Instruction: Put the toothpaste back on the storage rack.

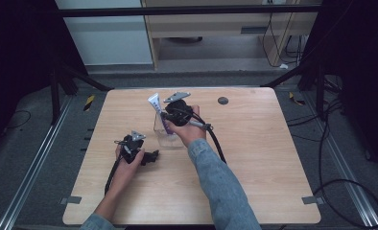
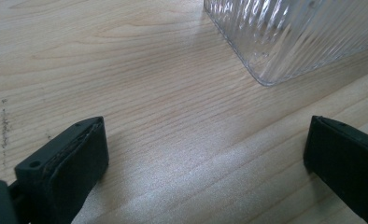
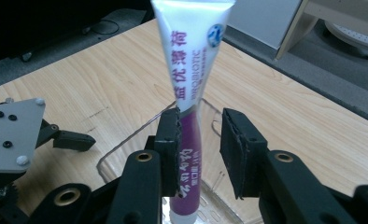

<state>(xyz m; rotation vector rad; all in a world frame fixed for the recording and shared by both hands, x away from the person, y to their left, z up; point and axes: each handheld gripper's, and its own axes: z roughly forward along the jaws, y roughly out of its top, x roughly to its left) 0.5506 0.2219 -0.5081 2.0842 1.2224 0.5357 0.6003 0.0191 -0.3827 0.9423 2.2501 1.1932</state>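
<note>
Standing upright in a clear cup point(image 1: 167, 132), a white-and-purple tube point(image 1: 155, 106) pokes out above the rim in the high view, with the right gripper point(image 1: 169, 116) just beside it, over the cup. The left gripper point(image 1: 151, 156) rests on the wooden table point(image 1: 254, 158), near the cup's lower left. A dark round disc point(image 1: 222, 100) lies well apart toward the far edge. Grey floor, cables and a pale cabinet surround the table.

From the left gripper view, the jaws stand wide apart with bare table point(image 2: 163, 116) between them; a ribbed corner of the cup point(image 2: 285, 37) sits ahead, apart from both pads.

From the right gripper view, the tube point(image 3: 190, 74) rises between the jaws, its purple lower part against the left pad, while a visible gap separates it from the right pad, so the jaws are parted and not clamping it. Its base stands inside the cup point(image 3: 126, 149). The left gripper point(image 3: 79, 140) shows beyond on the table point(image 3: 102, 79).
</note>
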